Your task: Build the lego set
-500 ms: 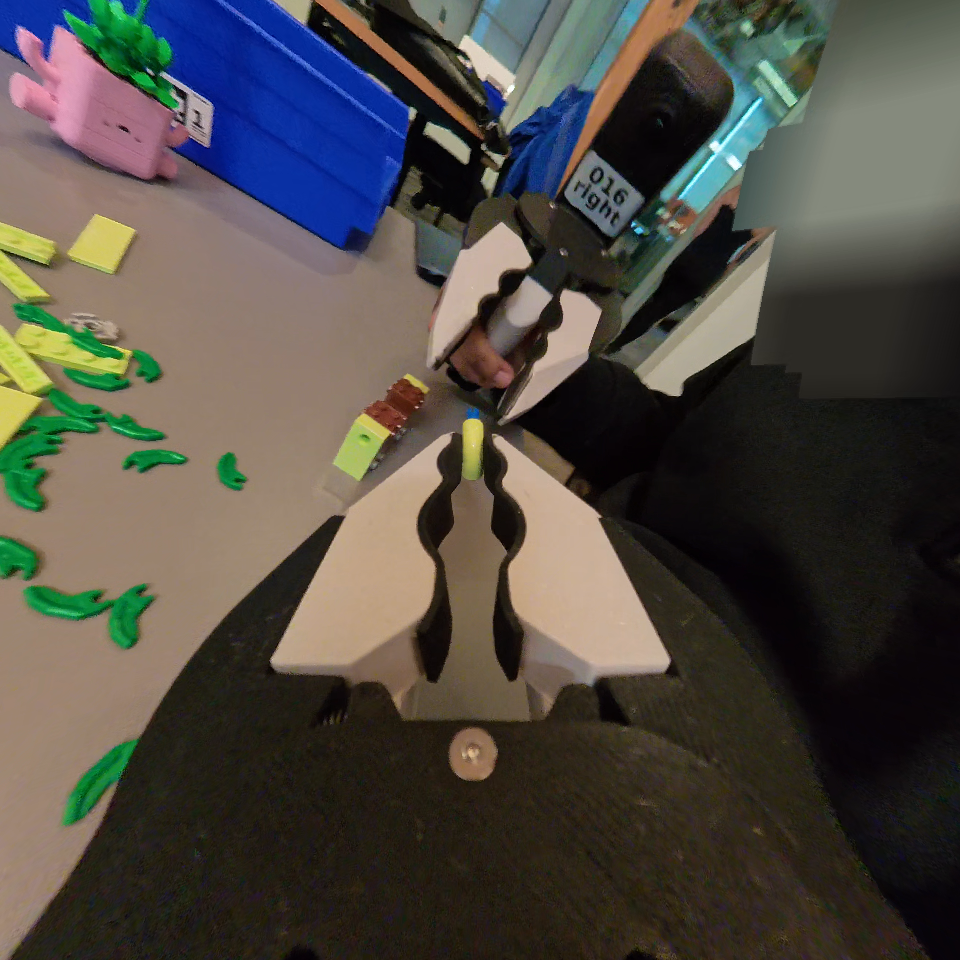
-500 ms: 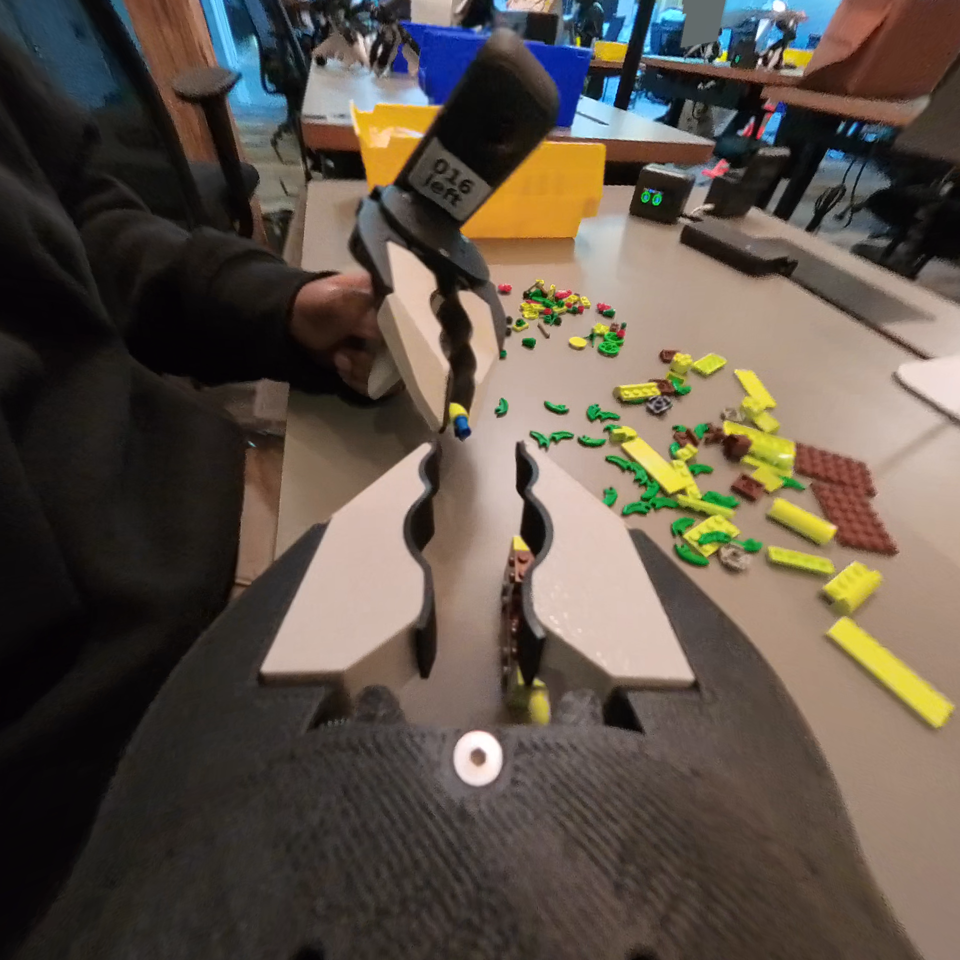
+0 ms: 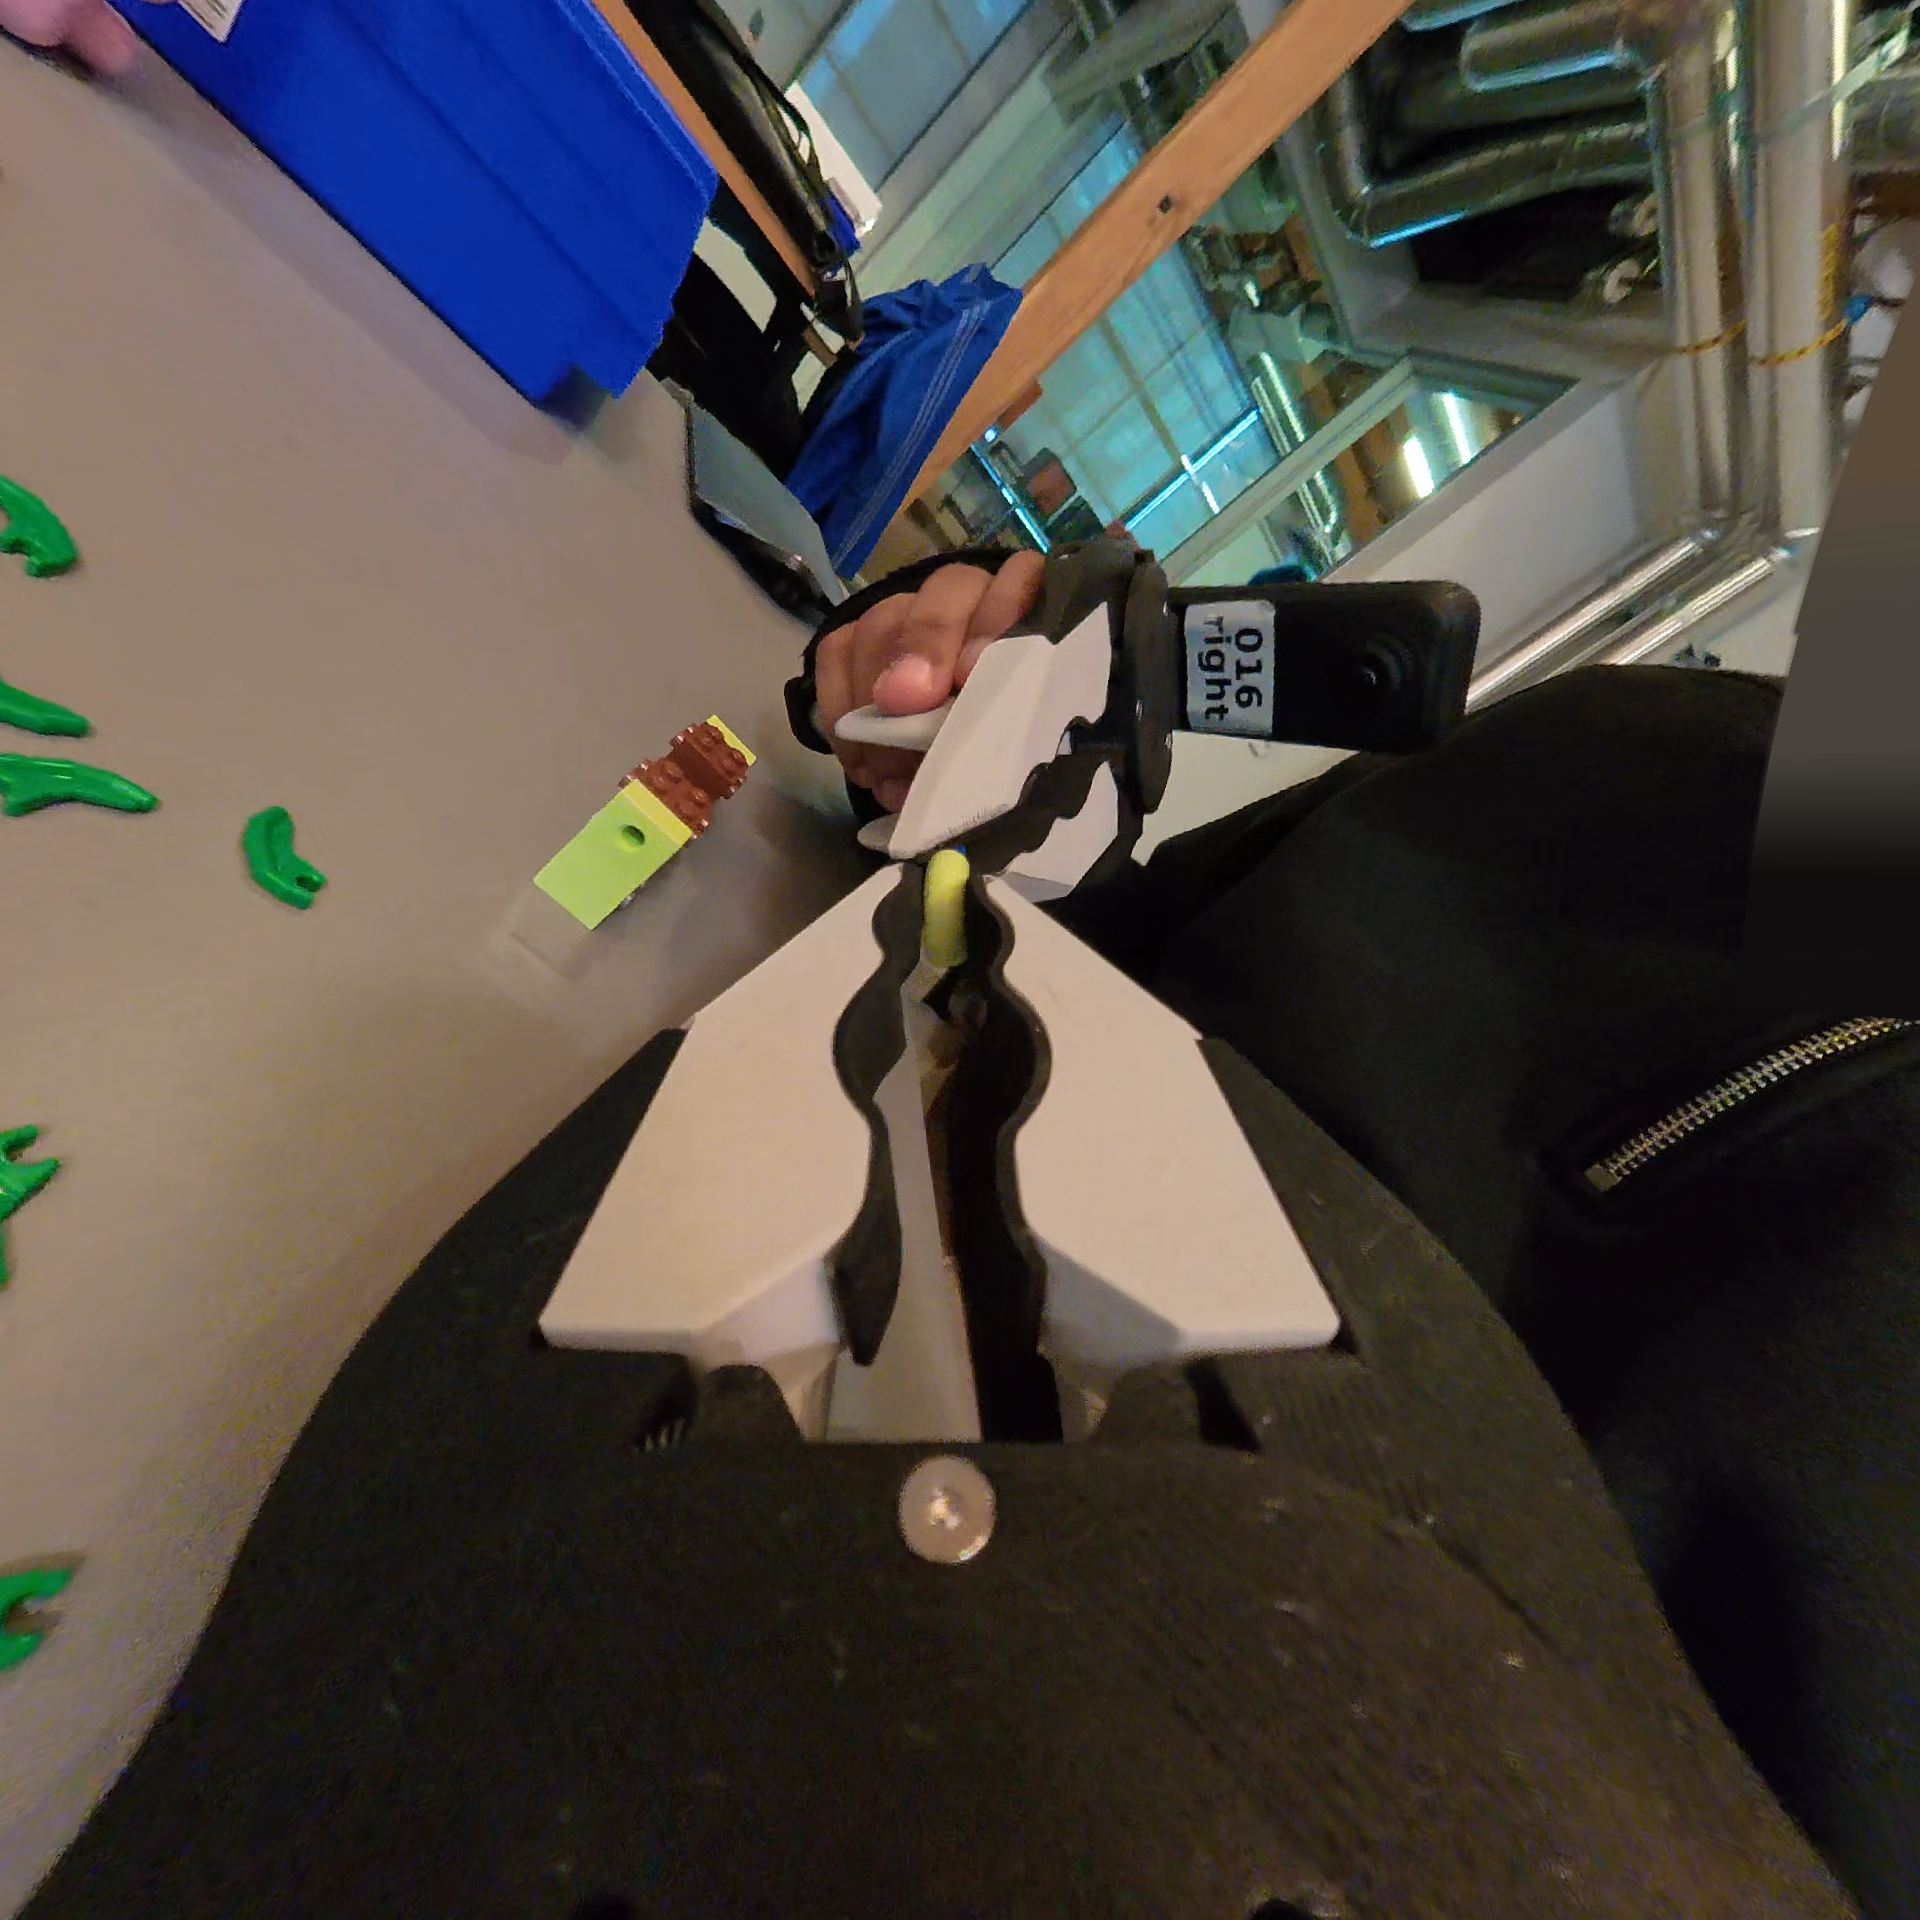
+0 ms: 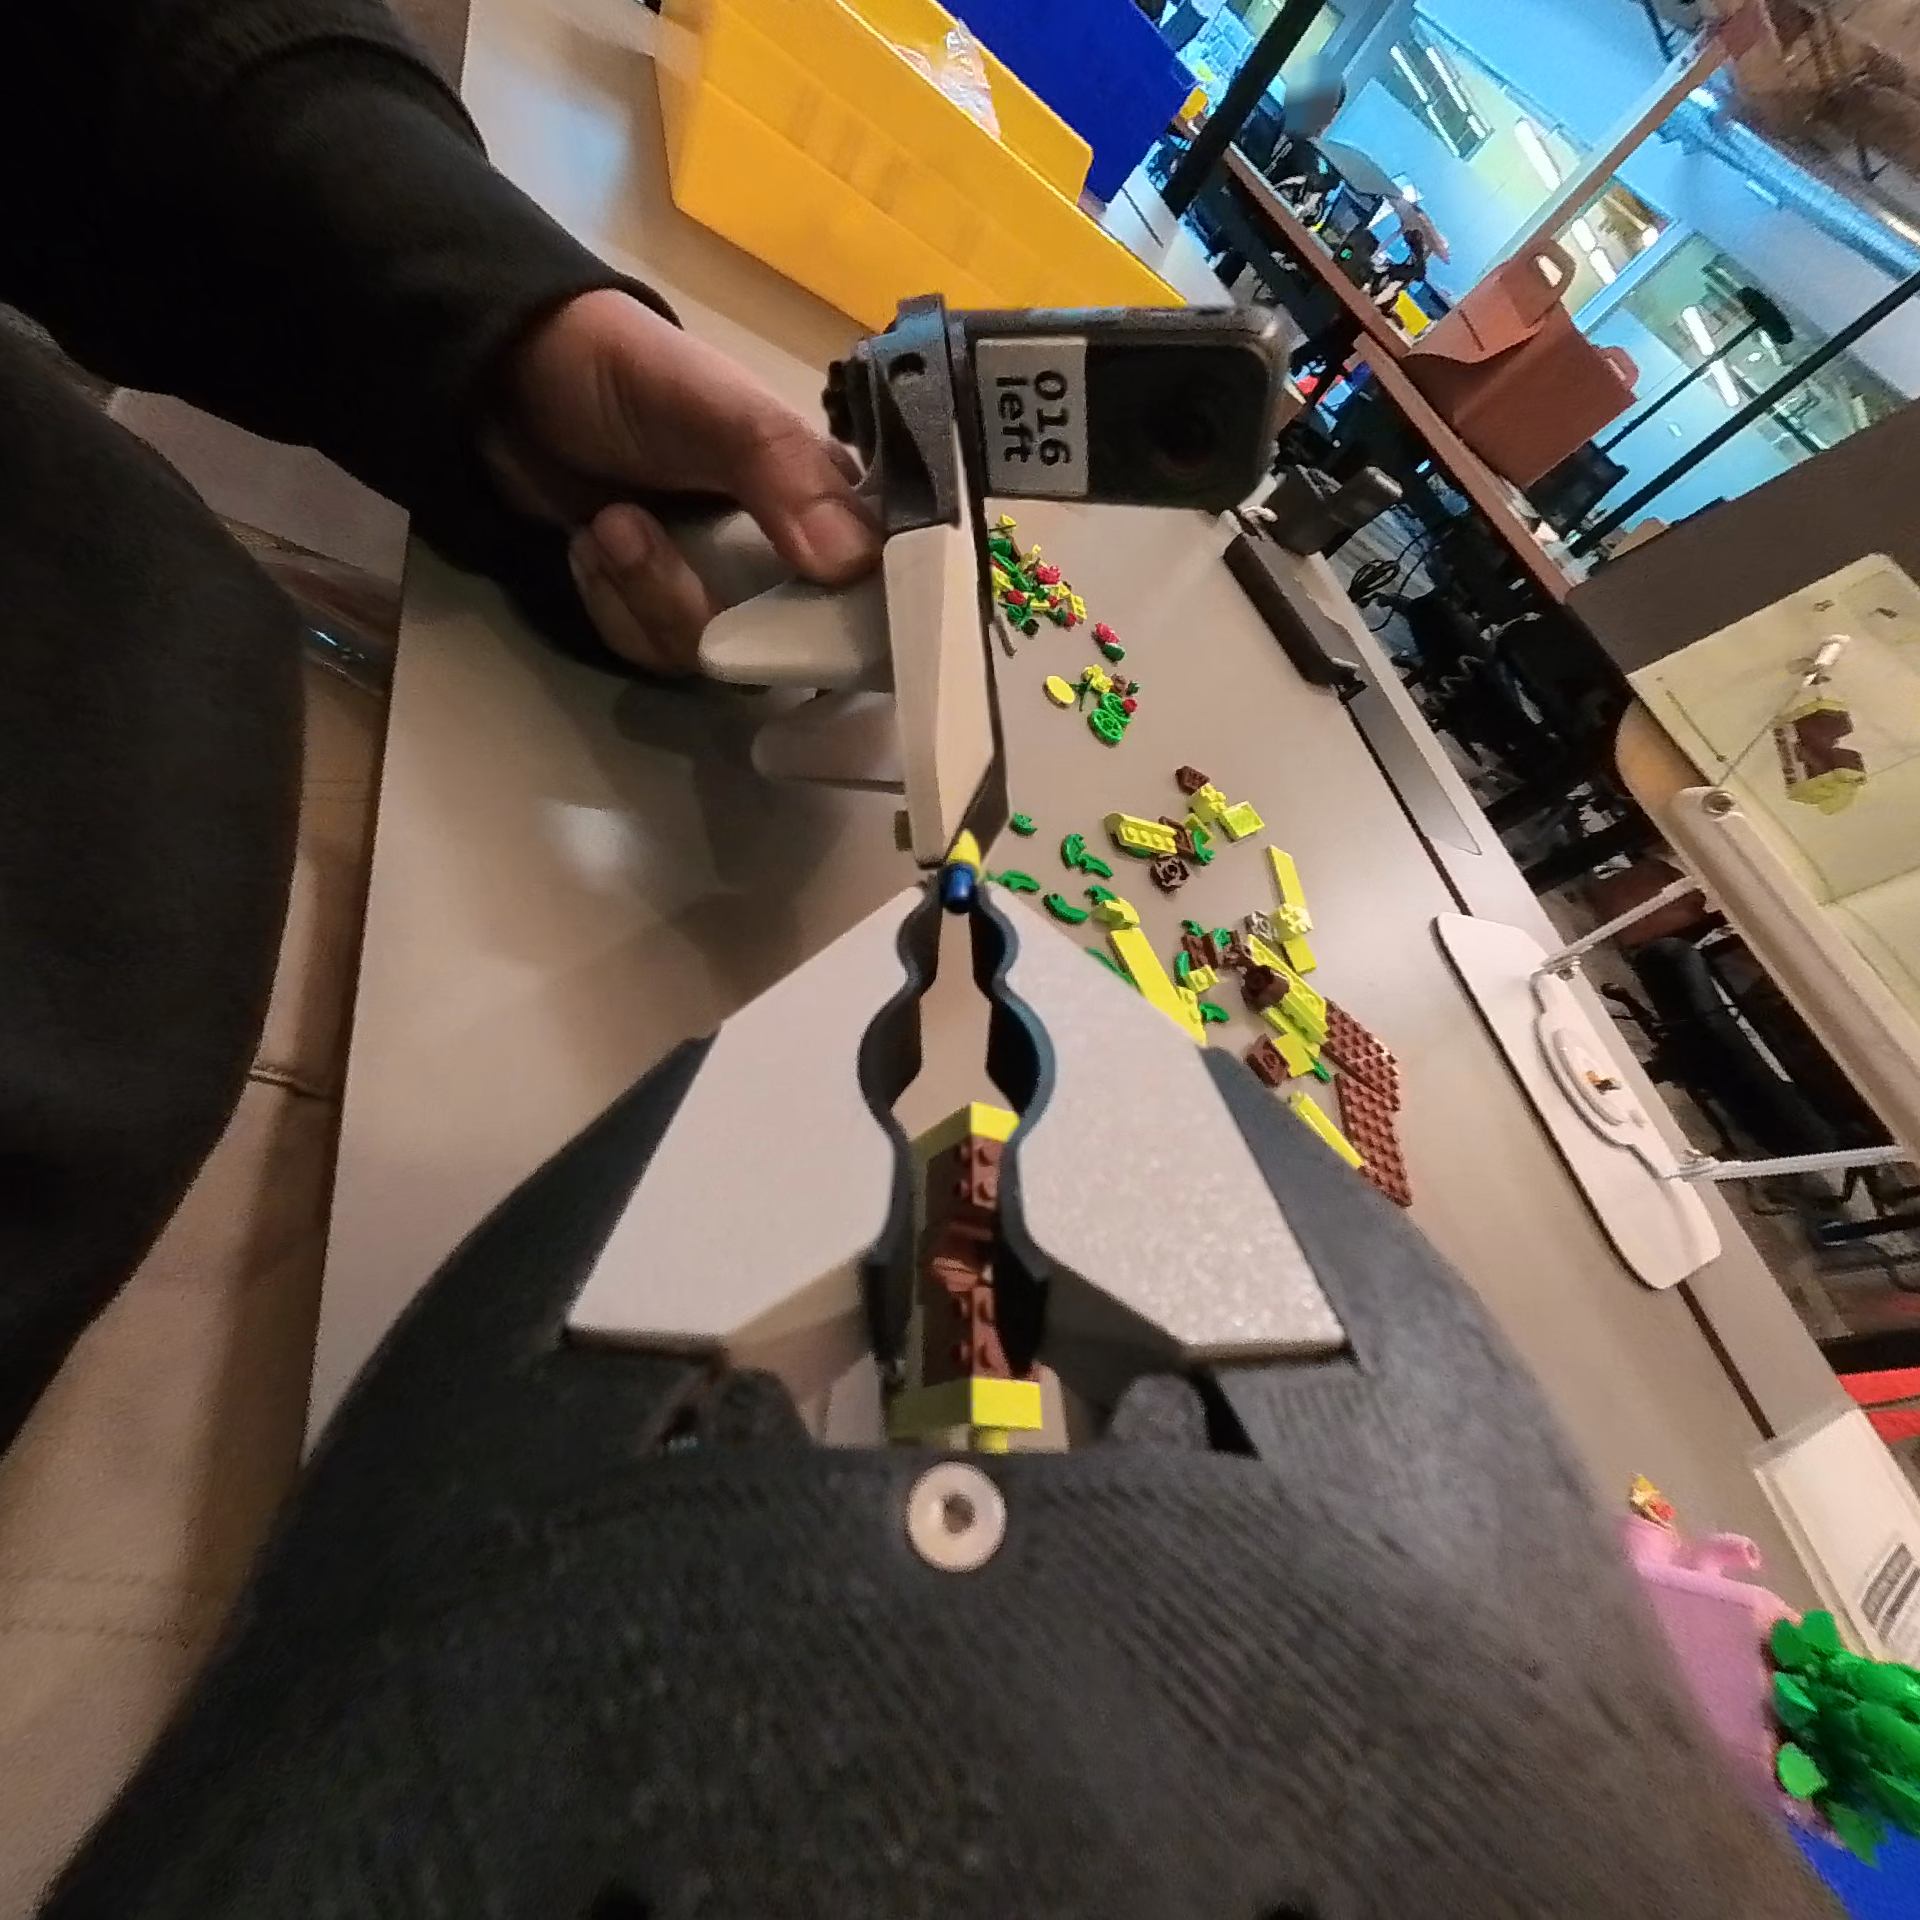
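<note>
The small lime piece (image 3: 943, 914) is clamped upright at the very tips of the left tool (image 3: 940, 883), whose jaws are shut tight on it. A blue pin (image 4: 956, 889) sticks out of the piece's far end, toward the right tool (image 4: 954, 909). That tool meets the left one tip to tip, its jaws drawn almost fully together around the pin and seeming to pinch it. Both are held above the worktop (image 3: 312, 623), each by 1 hand.

To the left of the left tool's tips, a brown and lime block assembly (image 3: 644, 821) lies on its side on the worktop, touching neither tool. From the right wrist it shows through the gap between the right tool's fingers.

Farther left of the left tool lie scattered green leaf pieces (image 3: 275, 857). Ahead and right of the right tool is a spread of loose lime, brown and green pieces (image 4: 1247, 966), with brown plates (image 4: 1361, 1081) beside them. A blue bin (image 3: 436, 177) stands beyond the left tool, and a yellow bin (image 4: 883, 187) stands beyond the right one.
</note>
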The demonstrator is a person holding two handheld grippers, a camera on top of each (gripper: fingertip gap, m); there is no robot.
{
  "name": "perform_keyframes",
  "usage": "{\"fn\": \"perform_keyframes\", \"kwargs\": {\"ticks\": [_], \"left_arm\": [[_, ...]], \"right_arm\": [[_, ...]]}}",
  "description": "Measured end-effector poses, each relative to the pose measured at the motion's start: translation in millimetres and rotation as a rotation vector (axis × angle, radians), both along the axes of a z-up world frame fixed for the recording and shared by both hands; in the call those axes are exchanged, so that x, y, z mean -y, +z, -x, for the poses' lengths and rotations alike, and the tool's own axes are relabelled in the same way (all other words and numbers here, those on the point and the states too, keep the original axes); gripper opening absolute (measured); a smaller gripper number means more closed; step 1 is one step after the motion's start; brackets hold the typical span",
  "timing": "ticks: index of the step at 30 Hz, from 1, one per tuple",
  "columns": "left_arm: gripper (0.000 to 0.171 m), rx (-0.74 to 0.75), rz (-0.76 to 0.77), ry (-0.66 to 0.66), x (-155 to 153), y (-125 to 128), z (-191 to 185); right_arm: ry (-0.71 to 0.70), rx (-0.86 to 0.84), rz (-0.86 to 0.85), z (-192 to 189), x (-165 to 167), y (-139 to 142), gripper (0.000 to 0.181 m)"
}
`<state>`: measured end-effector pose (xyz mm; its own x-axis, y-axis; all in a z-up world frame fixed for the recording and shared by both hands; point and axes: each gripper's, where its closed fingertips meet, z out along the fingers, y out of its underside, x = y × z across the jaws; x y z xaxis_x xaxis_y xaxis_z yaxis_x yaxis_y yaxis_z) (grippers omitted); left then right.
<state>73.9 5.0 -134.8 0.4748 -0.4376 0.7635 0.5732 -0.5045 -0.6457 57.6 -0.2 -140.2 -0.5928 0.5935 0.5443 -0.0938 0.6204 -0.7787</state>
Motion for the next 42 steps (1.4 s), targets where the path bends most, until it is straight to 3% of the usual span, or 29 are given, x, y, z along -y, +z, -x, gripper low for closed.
{"fn": "perform_keyframes", "kwargs": {"ticks": [7, 10, 26, 32, 38, 42], "left_arm": [[0.013, 0.056, -0.023, 0.031, -2.0, 5.1, 3.7], [0.006, 0.069, -0.017, 0.04, -2.7, 4.9, 5.3], [0.006, 0.113, -0.011, 0.046, -3.7, 6.8, 7.5], [0.006, 0.052, -0.041, 0.111, -2.7, 9.4, 19.0], [0.006, -0.162, -0.051, 0.181, -5.0, 4.2, 23.1], [0.006, -0.206, -0.071, 0.188, -5.2, 5.4, 21.8]], "right_arm": [[-0.033, -0.033, -0.023, 4.3, -3.1, 2.1, 0.003], [-0.033, -0.042, -0.023, 4.1, -2.0, 3.8, 0.003], [-0.053, -0.093, -0.083, 5.2, -3.2, 4.7, 0.003], [-0.116, 0.099, 0.144, 7.9, -33.8, -0.4, 0.039], [-0.102, 0.523, 0.335, 3.7, -44.2, -39.7, 0.024], [-0.108, 0.532, 0.343, 7.2, -46.8, -41.3, 0.018]]}}
